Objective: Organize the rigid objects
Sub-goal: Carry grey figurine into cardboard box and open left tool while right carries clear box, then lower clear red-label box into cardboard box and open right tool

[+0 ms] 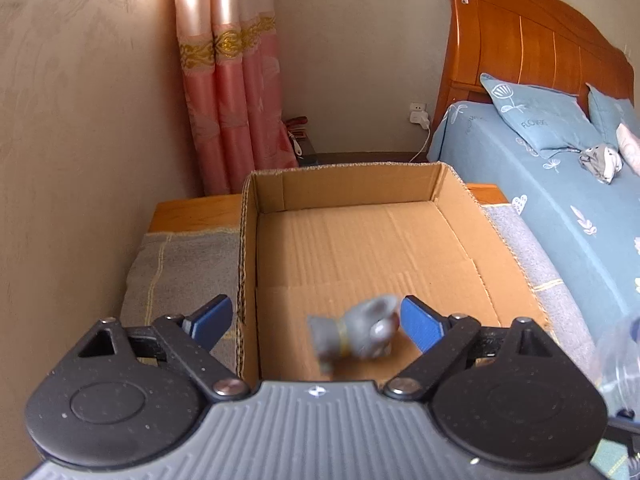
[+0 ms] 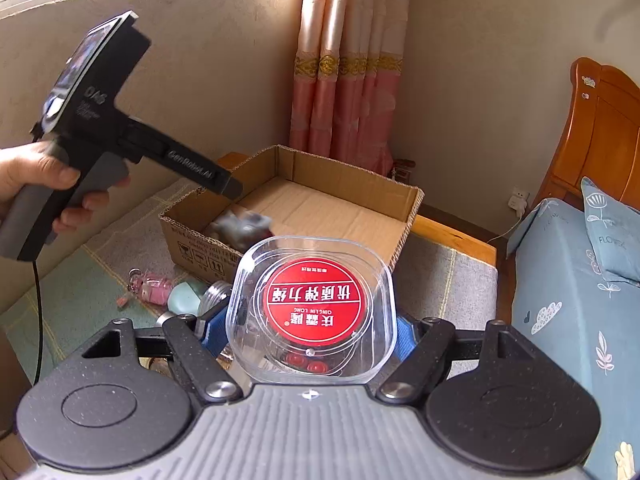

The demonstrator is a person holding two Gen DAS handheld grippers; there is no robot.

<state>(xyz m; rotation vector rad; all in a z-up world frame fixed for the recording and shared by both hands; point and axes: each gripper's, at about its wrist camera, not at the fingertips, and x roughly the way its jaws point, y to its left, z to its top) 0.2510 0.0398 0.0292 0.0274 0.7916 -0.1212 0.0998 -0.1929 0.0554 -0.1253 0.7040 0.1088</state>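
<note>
Your left hand-held gripper [image 1: 316, 320] stands released above the cardboard box [image 1: 436, 188], its blue pads well apart. The blurred grey toy [image 1: 356, 334] sits between them, touching neither, over the box's near end. Your right hand-held gripper [image 2: 302, 330] is clenched on a clear plastic container [image 2: 312, 308] with a red round label, raised just before the box's near wall on the blanket-covered bed [image 2: 452, 280].
</note>
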